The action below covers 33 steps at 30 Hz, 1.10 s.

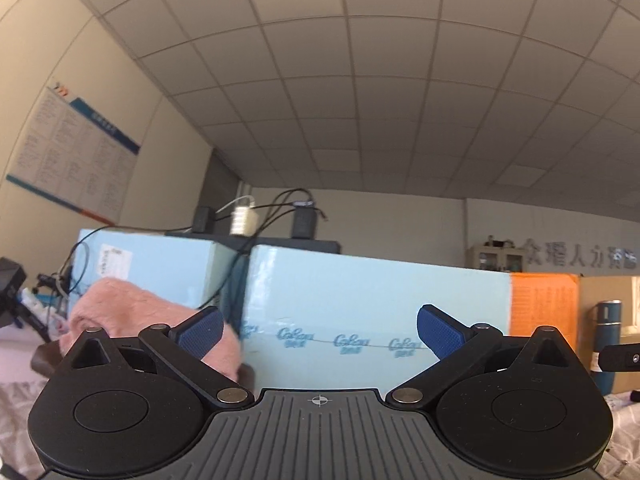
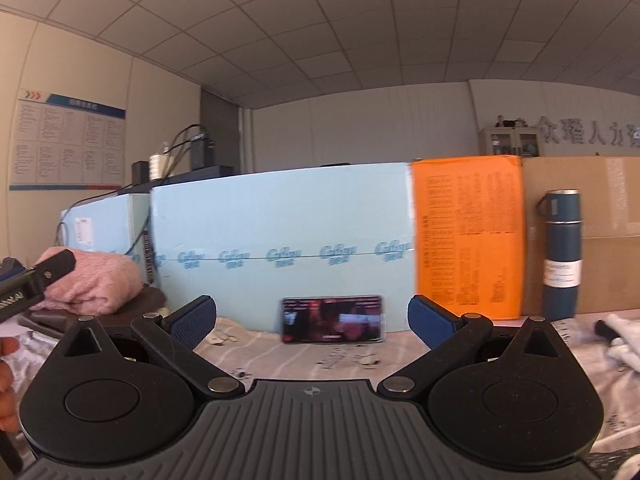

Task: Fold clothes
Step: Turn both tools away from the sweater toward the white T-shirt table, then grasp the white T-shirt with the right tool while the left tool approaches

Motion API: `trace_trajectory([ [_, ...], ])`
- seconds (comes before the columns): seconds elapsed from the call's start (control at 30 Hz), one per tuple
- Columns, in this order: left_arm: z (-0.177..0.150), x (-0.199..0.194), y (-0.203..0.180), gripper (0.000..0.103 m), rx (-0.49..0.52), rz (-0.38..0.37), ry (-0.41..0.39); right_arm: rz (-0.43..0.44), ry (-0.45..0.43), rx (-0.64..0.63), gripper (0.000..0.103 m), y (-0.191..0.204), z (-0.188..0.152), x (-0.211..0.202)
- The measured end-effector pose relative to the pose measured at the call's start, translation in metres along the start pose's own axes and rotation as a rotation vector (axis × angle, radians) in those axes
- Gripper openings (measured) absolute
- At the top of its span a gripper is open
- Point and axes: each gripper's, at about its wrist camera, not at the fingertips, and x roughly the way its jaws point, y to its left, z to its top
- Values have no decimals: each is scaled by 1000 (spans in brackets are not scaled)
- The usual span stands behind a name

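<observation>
Both grippers raised and empty, ahead of the first grasp on the clothes.

The left gripper (image 1: pixel 320 330) and right gripper (image 2: pixel 312 318) both have their jaws spread wide with nothing between them, aimed level at the pale blue boxes (image 2: pixel 280 236) rather than down. A pink garment (image 2: pixel 94 280) lies bunched to the left of both; a white garment (image 2: pixel 622 344) sits low to the right gripper's right, on the checked cloth (image 2: pixel 312 356). To start well, I judge each should tip downward, then pinch an edge, not the bulk.
</observation>
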Motion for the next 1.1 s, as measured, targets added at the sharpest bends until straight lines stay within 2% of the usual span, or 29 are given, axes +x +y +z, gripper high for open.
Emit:
trace_trajectory([
  [0.1,12,7,-30,103,72,-97,-46,-113,-12,14,103,-39,4,-15],
  [0.2,25,13,-69,103,145,-150,-119,-223,-21,32,103,-77,5,-30],
  [0.3,28,19,-113,103,239,-129,-231,-328,-14,63,103,-115,1,-44],
  [0.37,25,23,-140,103,277,-144,-285,-395,-1,75,103,-138,-3,-52],
  [0.43,23,29,-163,103,283,-194,-269,-463,19,87,103,-160,-7,-58],
  [0.53,21,42,-190,103,219,-305,-156,-554,54,124,103,-195,-15,-70],
  [0.67,21,81,-223,103,126,-455,111,-659,139,146,103,-237,-21,-77],
  [0.7,21,92,-229,103,91,-489,169,-680,156,152,103,-247,-23,-79],
  [0.8,14,125,-243,103,-62,-654,359,-754,205,171,103,-273,-27,-77],
  [0.93,-14,156,-254,103,-252,-823,593,-747,278,146,103,-298,-31,-59],
  [1.0,-36,168,-258,103,-317,-849,665,-741,318,112,103,-305,-32,-49],
  [1.1,-55,185,-271,103,-395,-870,731,-718,390,61,103,-313,-32,-22],
])
